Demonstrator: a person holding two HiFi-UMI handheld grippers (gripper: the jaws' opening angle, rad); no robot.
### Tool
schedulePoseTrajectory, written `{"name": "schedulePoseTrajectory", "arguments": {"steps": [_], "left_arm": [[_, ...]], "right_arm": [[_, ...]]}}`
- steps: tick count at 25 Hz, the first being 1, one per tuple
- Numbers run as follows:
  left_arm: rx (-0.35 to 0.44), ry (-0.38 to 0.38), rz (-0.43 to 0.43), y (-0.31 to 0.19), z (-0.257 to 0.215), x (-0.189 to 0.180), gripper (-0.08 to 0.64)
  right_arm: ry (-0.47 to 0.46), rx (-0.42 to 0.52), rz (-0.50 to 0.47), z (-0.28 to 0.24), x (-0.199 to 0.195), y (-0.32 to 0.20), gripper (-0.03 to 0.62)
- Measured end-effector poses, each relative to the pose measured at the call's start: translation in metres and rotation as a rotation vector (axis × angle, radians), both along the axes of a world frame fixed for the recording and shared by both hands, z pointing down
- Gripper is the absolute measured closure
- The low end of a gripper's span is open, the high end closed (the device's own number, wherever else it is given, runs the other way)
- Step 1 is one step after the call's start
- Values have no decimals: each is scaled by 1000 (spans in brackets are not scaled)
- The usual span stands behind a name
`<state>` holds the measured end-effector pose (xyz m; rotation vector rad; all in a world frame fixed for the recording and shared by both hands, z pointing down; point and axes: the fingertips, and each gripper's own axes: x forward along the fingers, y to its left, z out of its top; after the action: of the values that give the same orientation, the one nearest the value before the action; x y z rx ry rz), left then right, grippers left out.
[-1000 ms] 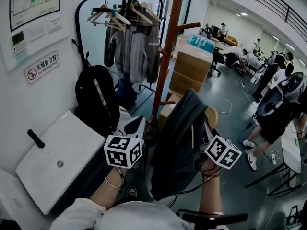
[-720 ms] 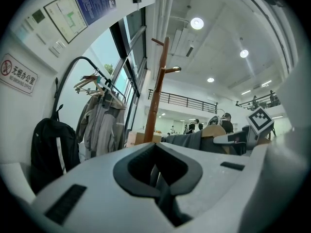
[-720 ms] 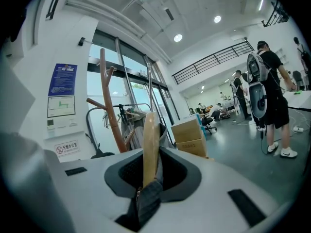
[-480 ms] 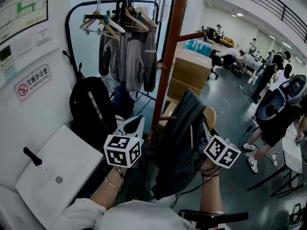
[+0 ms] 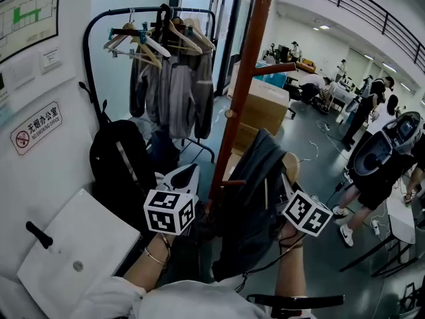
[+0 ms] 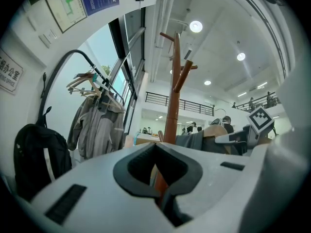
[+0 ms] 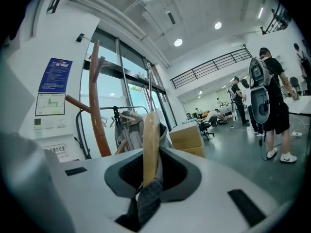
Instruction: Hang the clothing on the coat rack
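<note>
While I hold the garment (image 5: 255, 205) just right of the rack (image 5: 247, 78), its long axis runs downward.
My right gripper's (image 7: 146, 178) jaws pinch the hanger (image 7: 149, 140), which rises edge-on from them; the left gripper's (image 6: 158, 181) jaws are pressed together, empty, beside the cloth.

I'm in a big open office hall. A no-smoking office sign (image 5: 36, 127) and an evacuation plan (image 5: 26, 12) hang on the wall. People (image 5: 367, 108) stand further back under a mezzanine railing (image 5: 358, 13). Nearer are cardboard boxes (image 5: 265, 108), hung jackets (image 5: 174, 88) and a wooden coat rack (image 5: 247, 78).
</note>
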<state>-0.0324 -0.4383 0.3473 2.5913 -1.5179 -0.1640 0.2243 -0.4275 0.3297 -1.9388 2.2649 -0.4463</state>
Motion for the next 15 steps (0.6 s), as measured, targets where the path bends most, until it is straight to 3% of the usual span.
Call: {"name": "schedulePoseTrajectory", "arguments": {"steps": [9, 15], "left_arm": [[-17, 77, -24, -22, 8, -23, 552], [-58, 66, -22, -23, 20, -12, 552]], "right_arm": [[64, -10, 0, -8, -7, -15, 518], [73, -2, -34, -17, -11, -21, 518]]}}
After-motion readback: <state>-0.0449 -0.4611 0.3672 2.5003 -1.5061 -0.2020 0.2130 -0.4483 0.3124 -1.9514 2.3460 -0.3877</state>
